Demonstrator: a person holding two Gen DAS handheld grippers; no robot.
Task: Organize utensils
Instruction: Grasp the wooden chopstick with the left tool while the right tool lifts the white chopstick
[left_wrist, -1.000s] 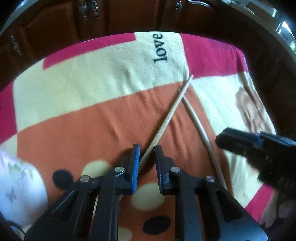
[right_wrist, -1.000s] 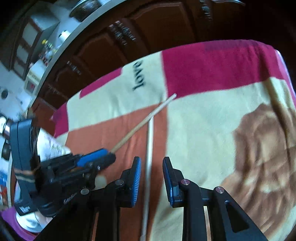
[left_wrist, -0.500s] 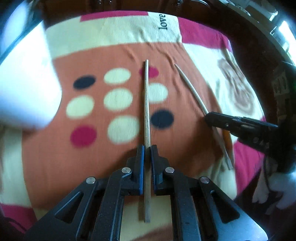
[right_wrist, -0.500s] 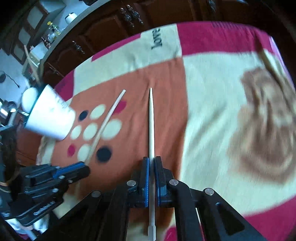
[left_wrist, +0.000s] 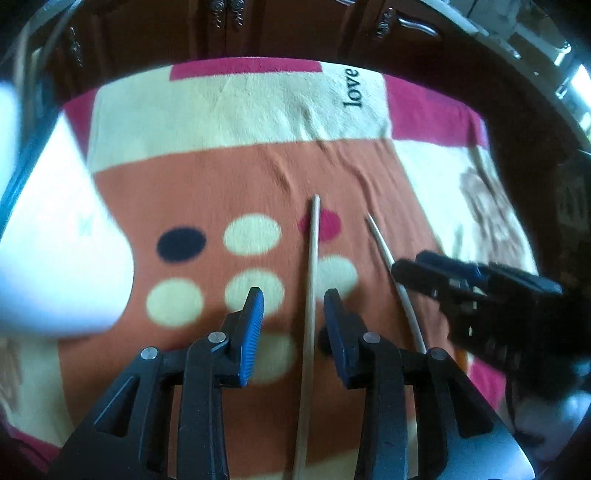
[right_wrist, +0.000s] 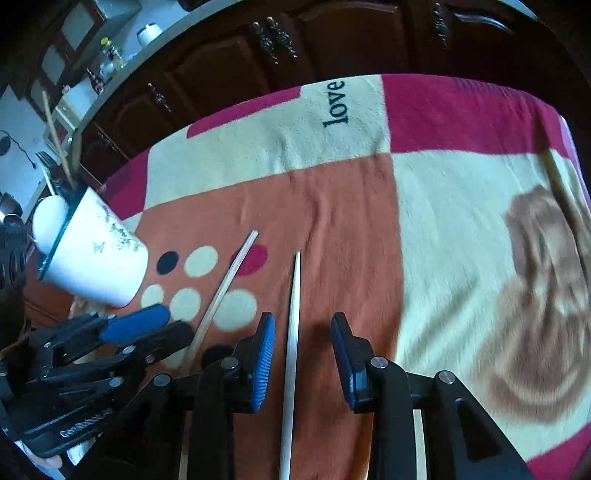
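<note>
Left gripper (left_wrist: 293, 317): black frame, blue ribbed pads, jaws opening, straddling the tan wooden chopstick (left_wrist: 311, 280) with clear gaps on both sides, no pad contact. Right gripper (right_wrist: 303, 345): same build, jaws opening, the pale slender chopstick (right_wrist: 291, 332) running between the pads and touching neither. Both chopsticks lying flat and nearly parallel on the orange panel of the patterned fleece blanket (right_wrist: 461, 206), tips pointing away from the cameras, near the cream, dark and magenta dots. White ceramic cup with a faint leaf-and-butterfly print (right_wrist: 92, 262) standing to the left of the chopsticks, well apart from them; a stick-like item apparently rising from its mouth, identity unclear. Likely step, judged from the layout: release after alignment, or re-grip before transfer to the cup. Hazards: closing off-centre liable to pivot a stick out of parallel; a smooth round shaft prone to rolling or slipping out of the pads on the soft pile; grippers close together, so risk of collision during a joint lift; cup liable to tip if struck by a long stick on entry.
</note>
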